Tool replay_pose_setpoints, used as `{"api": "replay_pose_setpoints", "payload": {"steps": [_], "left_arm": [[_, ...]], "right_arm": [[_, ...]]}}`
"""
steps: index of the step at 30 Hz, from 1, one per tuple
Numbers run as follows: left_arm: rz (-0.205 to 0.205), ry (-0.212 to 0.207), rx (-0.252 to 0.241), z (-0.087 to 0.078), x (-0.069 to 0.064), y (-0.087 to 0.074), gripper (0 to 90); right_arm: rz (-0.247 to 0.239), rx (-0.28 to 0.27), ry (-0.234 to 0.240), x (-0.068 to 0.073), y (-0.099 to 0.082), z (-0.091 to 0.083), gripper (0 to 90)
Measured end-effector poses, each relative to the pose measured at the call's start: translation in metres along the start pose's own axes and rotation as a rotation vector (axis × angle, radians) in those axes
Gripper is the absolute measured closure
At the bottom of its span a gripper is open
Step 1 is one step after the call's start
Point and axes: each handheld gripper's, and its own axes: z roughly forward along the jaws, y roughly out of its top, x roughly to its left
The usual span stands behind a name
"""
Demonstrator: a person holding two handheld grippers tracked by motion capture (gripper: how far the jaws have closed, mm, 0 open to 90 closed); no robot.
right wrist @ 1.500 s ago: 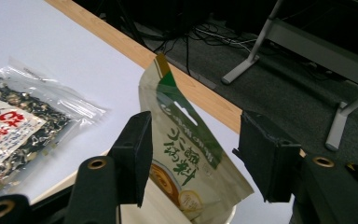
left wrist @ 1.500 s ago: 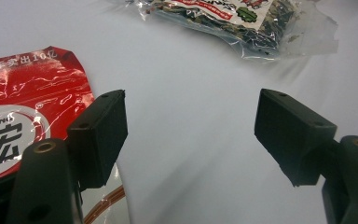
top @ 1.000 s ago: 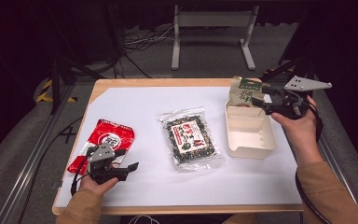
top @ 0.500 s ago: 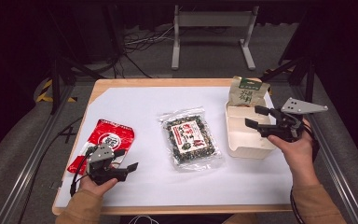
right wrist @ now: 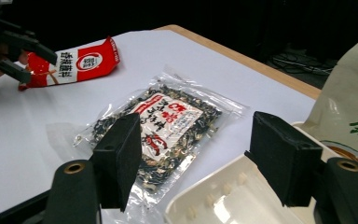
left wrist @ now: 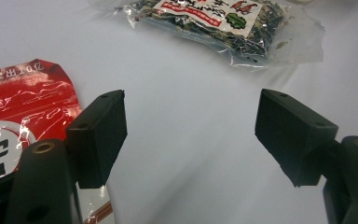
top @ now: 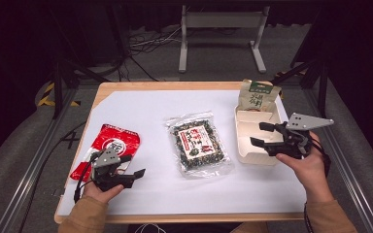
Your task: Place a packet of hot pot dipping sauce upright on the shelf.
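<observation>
right gripper (top: 261, 134) has come back off the green bag (top: 258, 95), now propped at the tray's (top: 246, 151) far end, and hovers over the tray, jaws wide and empty. you're probably going for the seaweed pack (top: 199, 143) next. left gripper (top: 135, 166) sits open by the red pack (top: 110, 145).

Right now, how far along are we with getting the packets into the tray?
Done: the green-and-tan pouch stands at the far end of the white tray. In hand: nothing; the right gripper is open above the tray, pointing toward the clear seaweed packet, and the left gripper is open beside the red packet. Left: both of those packets lie flat on the table, outside the tray.
</observation>
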Motion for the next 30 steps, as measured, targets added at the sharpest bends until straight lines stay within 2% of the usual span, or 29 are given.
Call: {"api": "replay_pose_setpoints", "payload": {"steps": [9, 13, 16, 19, 21, 23, 25, 30], "left_arm": [[0.010, 0.019, 0.009, -0.004, 0.001, 0.005, 25.6], [0.019, 0.047, -0.002, -0.014, 0.001, 0.012, 25.6], [0.015, 0.059, 0.005, -0.022, 0.005, 0.019, 25.2], [0.001, 0.061, 0.030, -0.027, 0.012, 0.025, 24.2], [-0.019, 0.090, 0.034, -0.031, 0.018, 0.029, 23.6], [-0.028, 0.091, 0.030, -0.032, 0.022, 0.031, 22.7], [-0.051, 0.095, 0.048, -0.033, 0.031, 0.034, 22.7], [-0.075, 0.123, 0.065, -0.036, 0.052, 0.041, 22.3]], "right_arm": [[-0.008, -0.006, 0.041, 0.011, -0.001, 0.003, 39.1], [-0.004, -0.005, 0.059, 0.013, -0.003, 0.006, 41.7], [0.017, 0.000, 0.077, 0.012, -0.005, 0.010, 41.8], [0.030, 0.013, 0.089, 0.012, -0.007, 0.014, 40.0], [0.031, 0.021, 0.091, 0.012, -0.008, 0.016, 38.6], [0.031, 0.025, 0.092, 0.012, -0.008, 0.017, 38.4], [0.030, 0.033, 0.097, 0.012, -0.009, 0.020, 38.1], [0.027, 0.051, 0.111, 0.012, -0.011, 0.025, 38.0]]}}
